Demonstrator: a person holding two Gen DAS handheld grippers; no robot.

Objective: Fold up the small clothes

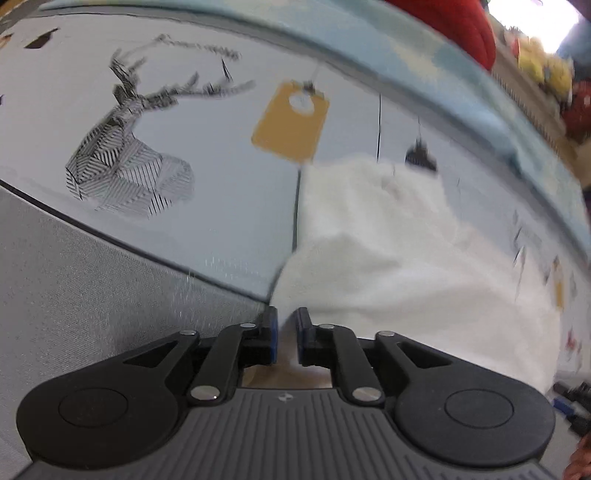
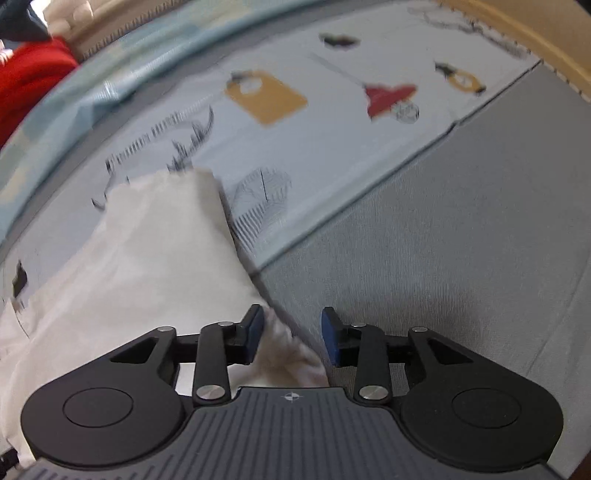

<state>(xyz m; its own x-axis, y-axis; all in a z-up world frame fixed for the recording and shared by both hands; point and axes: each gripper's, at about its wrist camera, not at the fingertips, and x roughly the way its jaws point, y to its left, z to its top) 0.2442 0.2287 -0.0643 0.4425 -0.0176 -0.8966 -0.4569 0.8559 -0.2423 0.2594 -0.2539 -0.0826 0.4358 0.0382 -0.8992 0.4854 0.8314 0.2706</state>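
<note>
Left gripper (image 1: 286, 338): jaws drawn narrow, pinching a near edge of the white garment (image 1: 388, 258).
Right gripper (image 2: 291, 336): jaws partly apart, a bunched corner of the white garment (image 2: 155, 251) lying between them; the blue pads (image 2: 330, 338) stand clear of the cloth.
White garment: spread in front of both grippers on the printed sheet (image 1: 229, 206), its near corners over the grey mat (image 2: 461, 258).
Grey mat: lies beneath the printed sheet, exposed along the near side.
Printed sheet: pale blue, patterned with a striped deer head (image 1: 122, 162) and a mustard tag (image 1: 291, 122).
Far edge: light blue fabric (image 1: 424, 62), then a red item (image 1: 469, 26); both blurred.
</note>
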